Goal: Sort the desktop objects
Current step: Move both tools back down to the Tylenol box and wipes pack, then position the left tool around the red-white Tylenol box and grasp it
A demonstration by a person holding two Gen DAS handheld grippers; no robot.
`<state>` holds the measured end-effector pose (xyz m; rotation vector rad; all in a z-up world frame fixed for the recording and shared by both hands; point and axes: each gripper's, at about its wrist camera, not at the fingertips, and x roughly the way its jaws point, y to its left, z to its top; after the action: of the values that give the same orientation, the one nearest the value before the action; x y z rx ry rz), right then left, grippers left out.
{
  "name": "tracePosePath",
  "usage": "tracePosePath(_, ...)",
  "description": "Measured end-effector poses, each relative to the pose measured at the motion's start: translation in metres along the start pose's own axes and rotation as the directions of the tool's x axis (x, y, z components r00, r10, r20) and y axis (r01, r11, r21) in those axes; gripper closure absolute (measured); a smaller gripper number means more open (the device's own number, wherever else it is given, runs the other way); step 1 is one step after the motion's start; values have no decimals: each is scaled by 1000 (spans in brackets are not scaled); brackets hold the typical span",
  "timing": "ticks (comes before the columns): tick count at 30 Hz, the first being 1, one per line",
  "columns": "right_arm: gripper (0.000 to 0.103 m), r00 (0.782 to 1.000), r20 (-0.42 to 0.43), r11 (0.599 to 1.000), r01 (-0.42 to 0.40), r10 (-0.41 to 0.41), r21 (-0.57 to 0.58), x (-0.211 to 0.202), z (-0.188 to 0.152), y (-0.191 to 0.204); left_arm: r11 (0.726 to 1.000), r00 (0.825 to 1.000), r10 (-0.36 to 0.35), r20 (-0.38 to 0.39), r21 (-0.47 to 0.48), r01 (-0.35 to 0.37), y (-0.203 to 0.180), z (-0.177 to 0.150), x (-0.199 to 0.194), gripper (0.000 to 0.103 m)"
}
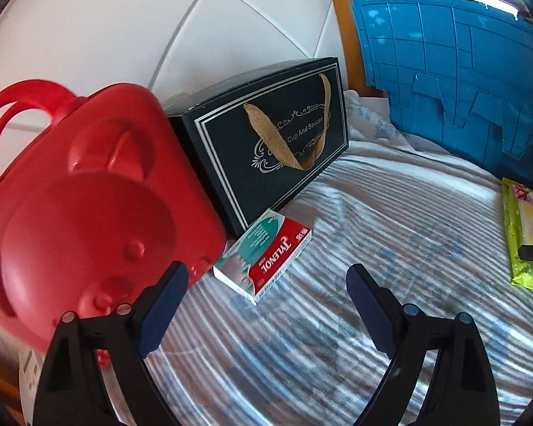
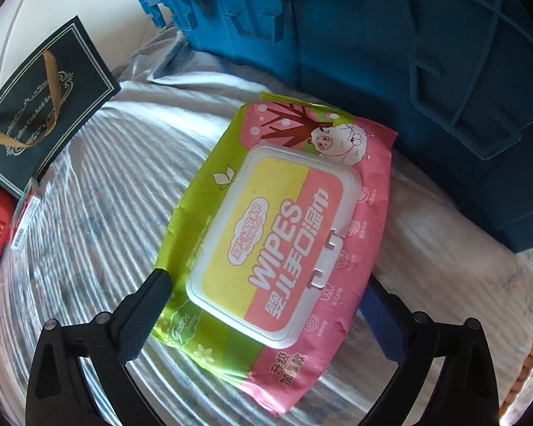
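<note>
A red-and-white Tylenol box (image 1: 264,257) lies on the striped cloth just ahead of my left gripper (image 1: 266,301), which is open and empty. A pink-and-green wipes pack (image 2: 277,234) lies flat between the fingers of my right gripper (image 2: 266,294). The jaws stand wide on either side of the pack, and I cannot tell whether they press it. The pack also shows at the right edge of the left wrist view (image 1: 523,238). A blue plastic crate (image 2: 390,53) stands behind the pack and also shows in the left wrist view (image 1: 461,71).
A red bear-shaped case (image 1: 88,206) stands at the left, close to my left finger. A dark "Cup And Saucer" gift box (image 1: 273,142) with a gold ribbon leans behind the Tylenol box. A white padded wall (image 1: 124,17) is behind. The striped cloth (image 1: 390,230) covers the surface.
</note>
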<state>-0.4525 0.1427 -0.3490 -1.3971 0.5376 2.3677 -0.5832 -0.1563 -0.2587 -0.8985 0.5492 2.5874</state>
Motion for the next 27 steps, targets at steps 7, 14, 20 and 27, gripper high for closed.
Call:
tracePosePath(7,0,1000,-11,1000,-3,3,-21,0,1,1,947,992,-126,6,297,118,-18,5,65,12)
tracePosePath(14,0,999,-33,1000,-3,2,-31,1,2,3,880,974,-187,-125,419,222,-16,4,115,15)
tracePosePath(20,0,998,-61,999,-4,1,-51,0,2,4,845,938,-287,-193,410,343,-12,10,130,17)
tracePosePath(27,0,995,-95,999,-4,0,-47,-1,1,4,888,906,-356,-228,220,404,-16,14,137,16)
